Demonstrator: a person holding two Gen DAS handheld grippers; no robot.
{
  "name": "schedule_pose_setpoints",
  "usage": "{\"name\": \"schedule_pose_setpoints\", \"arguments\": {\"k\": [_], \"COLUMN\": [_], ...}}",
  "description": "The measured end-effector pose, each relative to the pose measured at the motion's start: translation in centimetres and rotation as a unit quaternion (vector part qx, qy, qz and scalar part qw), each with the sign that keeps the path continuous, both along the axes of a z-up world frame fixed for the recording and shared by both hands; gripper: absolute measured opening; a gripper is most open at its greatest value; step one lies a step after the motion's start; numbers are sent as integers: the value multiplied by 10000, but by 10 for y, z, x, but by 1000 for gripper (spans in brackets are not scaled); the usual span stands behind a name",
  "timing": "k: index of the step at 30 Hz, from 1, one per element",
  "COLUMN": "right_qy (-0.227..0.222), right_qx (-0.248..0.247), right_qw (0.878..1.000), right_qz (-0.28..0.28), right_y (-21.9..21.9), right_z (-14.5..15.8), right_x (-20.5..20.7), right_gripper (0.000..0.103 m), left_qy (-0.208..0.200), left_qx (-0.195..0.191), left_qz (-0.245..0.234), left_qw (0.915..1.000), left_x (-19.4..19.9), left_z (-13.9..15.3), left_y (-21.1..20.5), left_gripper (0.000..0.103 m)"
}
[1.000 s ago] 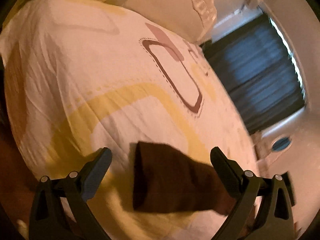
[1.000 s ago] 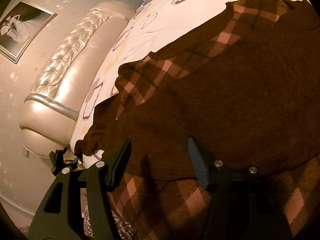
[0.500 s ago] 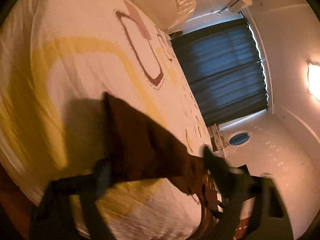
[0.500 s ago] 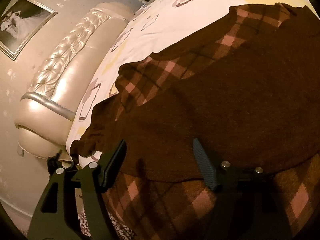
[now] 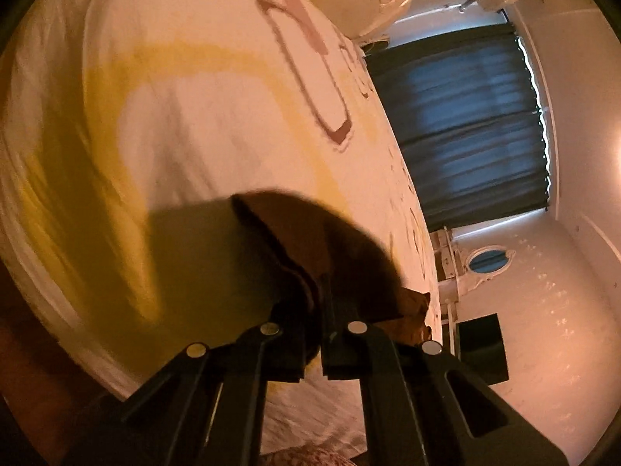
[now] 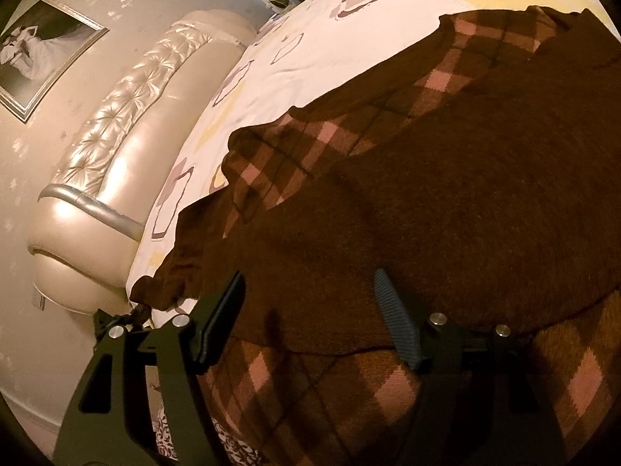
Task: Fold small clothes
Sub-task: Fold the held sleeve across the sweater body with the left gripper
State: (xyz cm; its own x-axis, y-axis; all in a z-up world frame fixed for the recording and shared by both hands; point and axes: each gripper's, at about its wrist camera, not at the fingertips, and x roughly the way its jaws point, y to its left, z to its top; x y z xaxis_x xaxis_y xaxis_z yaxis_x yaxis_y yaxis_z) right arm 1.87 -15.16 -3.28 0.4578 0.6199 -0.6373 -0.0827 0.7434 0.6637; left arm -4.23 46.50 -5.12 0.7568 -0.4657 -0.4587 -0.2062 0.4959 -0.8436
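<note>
A dark brown sweater with a pink argyle pattern [image 6: 446,202] lies spread on the bed, a plain brown part folded over the patterned part. My right gripper [image 6: 310,291] is open and hovers just above the plain brown fabric near its lower edge. In the left wrist view, my left gripper [image 5: 316,287] is shut on a brown sleeve end [image 5: 310,240] of the sweater and holds it lifted above the bedsheet [image 5: 174,97].
The bed has a white sheet with yellow and brown shapes [image 6: 349,23]. A padded cream headboard [image 6: 128,116] and a framed picture [image 6: 39,50] are at the left. A dark curtain [image 5: 465,124] and a wall [image 5: 562,310] lie beyond the bed.
My left gripper closed on the brown sleeve end and lifted it, tilting up toward the curtain. My right gripper stayed open and barely shifted over the sweater.
</note>
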Motion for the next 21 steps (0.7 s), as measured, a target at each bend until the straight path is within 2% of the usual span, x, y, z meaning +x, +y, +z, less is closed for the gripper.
{"name": "schedule_pose_setpoints", "arguments": {"k": [4, 7, 9, 13, 15, 21], "right_qy": [47, 35, 19, 16, 47, 51], "right_qx": [49, 36, 2, -33, -5, -12], "right_qw": [10000, 10000, 10000, 10000, 10000, 10000], "right_qz": [-45, -63, -69, -57, -69, -61], "right_y": [0, 0, 0, 1, 1, 2], "right_z": [0, -1, 0, 2, 2, 4], "right_x": [0, 0, 0, 0, 1, -1], "right_gripper": [69, 69, 69, 69, 69, 69], "left_qy": [-207, 33, 168, 155, 87, 263], "left_qx": [258, 622, 684, 712, 641, 432], "left_qz": [111, 104, 92, 127, 177, 282], "left_qw": [9994, 9980, 9975, 9973, 9977, 9983], "left_x": [-20, -27, -32, -46, -53, -55], "left_z": [46, 63, 67, 74, 77, 64], "left_y": [28, 42, 47, 46, 46, 40], "left_gripper": [5, 5, 4, 4, 5, 4]}}
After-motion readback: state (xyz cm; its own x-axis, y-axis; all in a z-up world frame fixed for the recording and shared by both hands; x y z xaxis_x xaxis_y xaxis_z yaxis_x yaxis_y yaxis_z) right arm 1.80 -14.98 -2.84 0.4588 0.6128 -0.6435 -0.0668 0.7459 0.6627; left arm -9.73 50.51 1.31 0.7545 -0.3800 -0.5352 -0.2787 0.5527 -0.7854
